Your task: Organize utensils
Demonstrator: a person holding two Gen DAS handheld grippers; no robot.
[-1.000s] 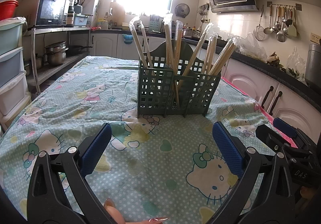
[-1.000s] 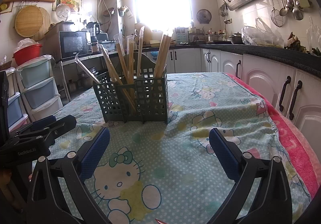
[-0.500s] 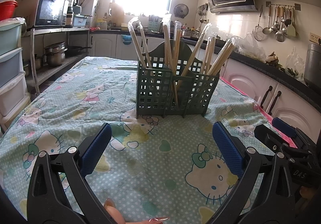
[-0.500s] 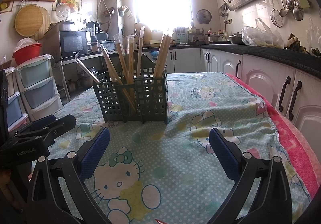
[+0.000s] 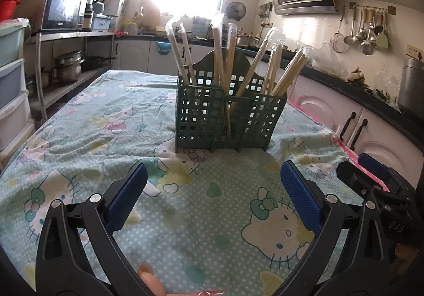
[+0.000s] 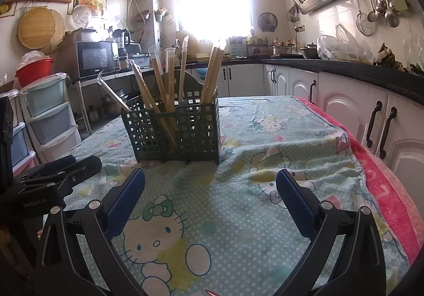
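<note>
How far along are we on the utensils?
Looks near done: the wrapped chopsticks all stand in the green caddy. Left gripper and right gripper are open and empty. No loose utensils show on the tablecloth.

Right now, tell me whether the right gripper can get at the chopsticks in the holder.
Probably yes. The right gripper is open and empty, and only bare tablecloth lies between it and the holder. The chopsticks stick up well above the rim, leaning apart, so their tops look free to grasp.
</note>
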